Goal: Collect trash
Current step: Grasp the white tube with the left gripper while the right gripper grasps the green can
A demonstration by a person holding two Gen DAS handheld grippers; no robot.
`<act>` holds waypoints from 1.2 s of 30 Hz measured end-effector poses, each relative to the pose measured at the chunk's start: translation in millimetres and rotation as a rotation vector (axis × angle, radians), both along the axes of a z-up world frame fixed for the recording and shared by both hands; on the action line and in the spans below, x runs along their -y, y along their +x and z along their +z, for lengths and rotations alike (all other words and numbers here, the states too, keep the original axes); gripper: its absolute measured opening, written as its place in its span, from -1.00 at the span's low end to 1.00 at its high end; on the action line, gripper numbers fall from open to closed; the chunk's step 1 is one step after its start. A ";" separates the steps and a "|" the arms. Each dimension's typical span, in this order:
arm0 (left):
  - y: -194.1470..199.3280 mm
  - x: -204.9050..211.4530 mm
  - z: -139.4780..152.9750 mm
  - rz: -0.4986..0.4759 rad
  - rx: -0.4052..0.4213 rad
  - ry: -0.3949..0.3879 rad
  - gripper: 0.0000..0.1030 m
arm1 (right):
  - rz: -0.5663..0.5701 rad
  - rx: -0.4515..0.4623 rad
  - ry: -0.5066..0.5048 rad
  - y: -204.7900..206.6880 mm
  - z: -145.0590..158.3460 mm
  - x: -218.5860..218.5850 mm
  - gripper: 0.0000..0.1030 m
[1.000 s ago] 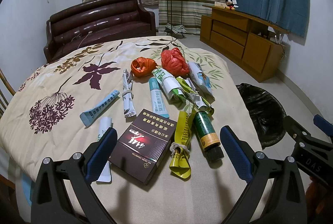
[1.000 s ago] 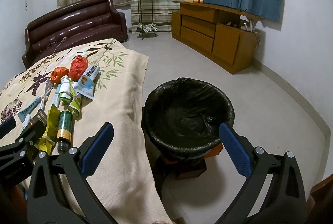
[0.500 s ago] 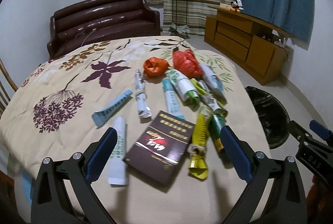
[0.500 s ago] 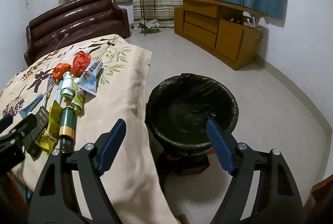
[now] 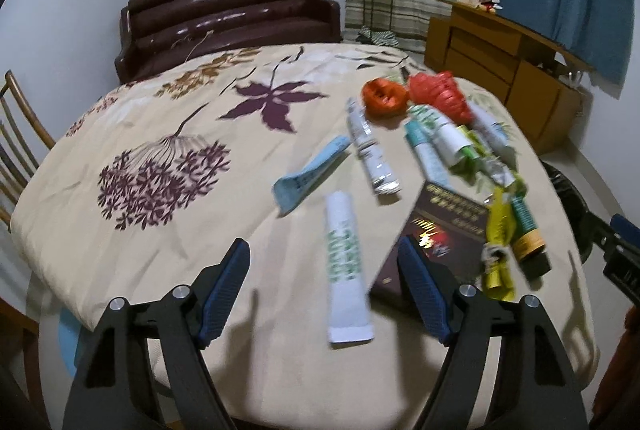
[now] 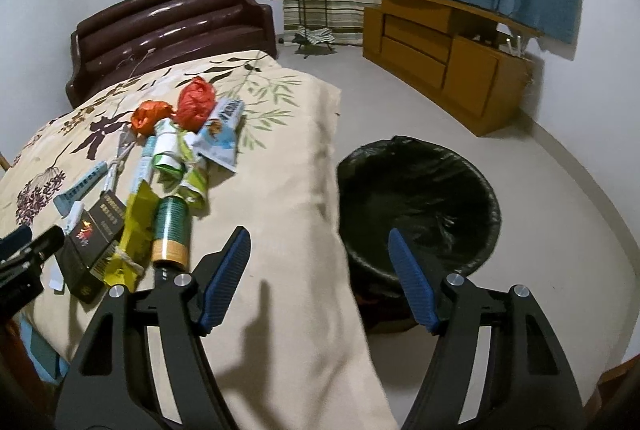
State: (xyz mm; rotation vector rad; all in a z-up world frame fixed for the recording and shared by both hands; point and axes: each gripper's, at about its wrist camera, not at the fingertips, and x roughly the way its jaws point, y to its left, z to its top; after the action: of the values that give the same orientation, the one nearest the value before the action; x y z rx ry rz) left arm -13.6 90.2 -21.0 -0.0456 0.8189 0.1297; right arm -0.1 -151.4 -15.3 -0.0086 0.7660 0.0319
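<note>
Trash lies on a leaf-patterned tablecloth (image 5: 168,134): a white tube with green print (image 5: 346,266), a light blue tube (image 5: 308,174), a dark cigarette box (image 5: 436,234), a yellow wrapper (image 5: 498,250), a green bottle (image 5: 526,226) and red bags (image 5: 438,94). My left gripper (image 5: 324,294) is open, its jaws either side of the white tube's near end, above it. My right gripper (image 6: 320,282) is open and empty, over the table's right edge beside the black-lined bin (image 6: 420,206).
A brown sofa (image 5: 224,18) stands behind the table. A wooden cabinet (image 6: 444,46) lines the right wall. A wooden chair (image 5: 16,150) is at the table's left. The bin stands on grey floor (image 6: 400,102) right of the table.
My left gripper has swung left and narrowed, now centred on the white tube. My right gripper has narrowed too and shifted left toward the table edge.
</note>
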 end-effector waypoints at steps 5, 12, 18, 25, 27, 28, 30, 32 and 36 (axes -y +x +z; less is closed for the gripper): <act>2.3 -4.2 -3.1 0.003 -0.003 -0.009 0.44 | 0.018 -0.010 0.001 4.5 -2.4 -9.6 0.35; 10.9 -14.3 -7.8 0.023 -0.045 -0.041 0.44 | 0.020 -0.020 0.001 6.3 -5.3 -9.9 0.35; 17.5 -7.1 -13.8 0.002 -0.061 -0.031 0.44 | 0.023 -0.039 0.005 8.0 -11.0 -8.6 0.35; 24.4 -4.1 -16.5 -0.038 -0.074 -0.040 0.01 | 0.024 -0.041 0.007 8.3 -12.2 -9.6 0.35; 24.0 -2.2 -20.2 -0.047 -0.082 -0.015 -0.04 | 0.026 -0.041 0.007 8.3 -12.5 -9.9 0.35; 22.9 -0.8 -20.6 -0.052 -0.077 0.000 -0.08 | 0.028 -0.041 0.007 8.0 -12.5 -10.7 0.35; 20.8 1.5 -20.4 -0.064 -0.067 0.022 -0.18 | 0.030 -0.040 0.004 7.7 -12.8 -13.0 0.35; 20.3 1.7 -20.5 -0.066 -0.064 0.029 -0.28 | 0.034 -0.039 0.005 7.2 -12.2 -14.7 0.35; 19.2 -3.0 -19.3 -0.061 -0.061 0.027 -0.54 | 0.051 -0.030 0.008 5.4 -8.2 -21.8 0.35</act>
State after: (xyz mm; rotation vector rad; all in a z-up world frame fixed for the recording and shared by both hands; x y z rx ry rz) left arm 5.5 93.3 -40.3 0.0088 0.8787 0.0849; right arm 5.3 -129.6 -23.5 -0.0200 0.7959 0.0839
